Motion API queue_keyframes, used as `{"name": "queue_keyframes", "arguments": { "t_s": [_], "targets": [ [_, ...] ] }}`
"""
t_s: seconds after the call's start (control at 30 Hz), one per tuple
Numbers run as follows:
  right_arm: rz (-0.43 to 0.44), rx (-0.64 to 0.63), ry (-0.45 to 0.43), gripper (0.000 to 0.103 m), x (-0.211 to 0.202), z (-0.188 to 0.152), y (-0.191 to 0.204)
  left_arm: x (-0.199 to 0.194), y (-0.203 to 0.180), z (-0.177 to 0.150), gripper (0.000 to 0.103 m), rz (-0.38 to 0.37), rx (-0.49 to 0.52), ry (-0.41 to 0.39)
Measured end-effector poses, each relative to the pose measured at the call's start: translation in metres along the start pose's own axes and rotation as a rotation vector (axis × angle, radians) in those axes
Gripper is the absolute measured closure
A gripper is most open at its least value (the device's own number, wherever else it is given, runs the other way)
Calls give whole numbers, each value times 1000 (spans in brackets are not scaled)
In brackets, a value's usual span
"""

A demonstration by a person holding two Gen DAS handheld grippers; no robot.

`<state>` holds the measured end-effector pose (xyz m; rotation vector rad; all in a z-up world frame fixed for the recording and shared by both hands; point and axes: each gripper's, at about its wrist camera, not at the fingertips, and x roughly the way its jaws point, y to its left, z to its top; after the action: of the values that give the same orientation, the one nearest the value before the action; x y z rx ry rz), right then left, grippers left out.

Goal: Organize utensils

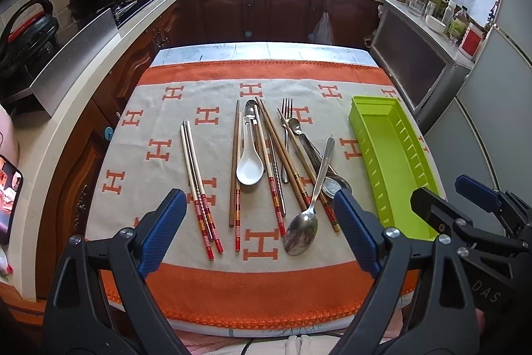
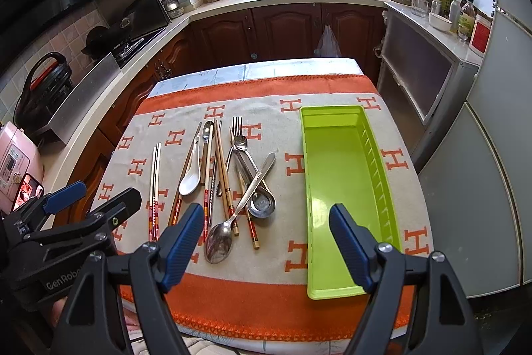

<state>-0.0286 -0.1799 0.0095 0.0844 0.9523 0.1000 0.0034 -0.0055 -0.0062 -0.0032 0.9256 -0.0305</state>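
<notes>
— Utensils lay loose on the orange-and-beige patterned cloth (image 1: pixel 159 108) over the tabletop, all left of the long lime-green plastic tray (image 2: pixel 335 175), which held nothing. How would the first pick have gone best?

— Probably by taking the topmost piece: the large steel spoon (image 1: pixel 301 233), whose handle crossed the red-tipped wooden chopsticks (image 1: pixel 276 152). A pinch on its handle, clear of the pile, looked safest.

— And the fingers?

— Both pairs were spread wide and held nothing. The left gripper (image 1: pixel 262 232) hovered near the tabletop's front edge, the spoon bowl between its fingers. The right gripper (image 2: pixel 266 242) straddled the gap beside the tray's near end.

— Anything else?

— White ceramic soup spoon (image 1: pixel 249 167), steel fork (image 1: pixel 286 118), and a separate chopstick pair (image 1: pixel 199 185) farthest from the tray.
</notes>
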Motion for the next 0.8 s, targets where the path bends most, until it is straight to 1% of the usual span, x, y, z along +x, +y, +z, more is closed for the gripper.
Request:
{"name": "queue_keyframes", "arguments": {
  "t_s": [0.27,0.47,0.8],
  "targets": [
    [-4,6,5,25,3,2,-1,-1,-2,0,15,7,8,-11],
    [-12,7,4,25,3,3,0,-5,-4,4,18,13,26,-28],
    [-15,7,8,25,4,4,0,6,0,4,19,2,16,-2]
  ]
}}
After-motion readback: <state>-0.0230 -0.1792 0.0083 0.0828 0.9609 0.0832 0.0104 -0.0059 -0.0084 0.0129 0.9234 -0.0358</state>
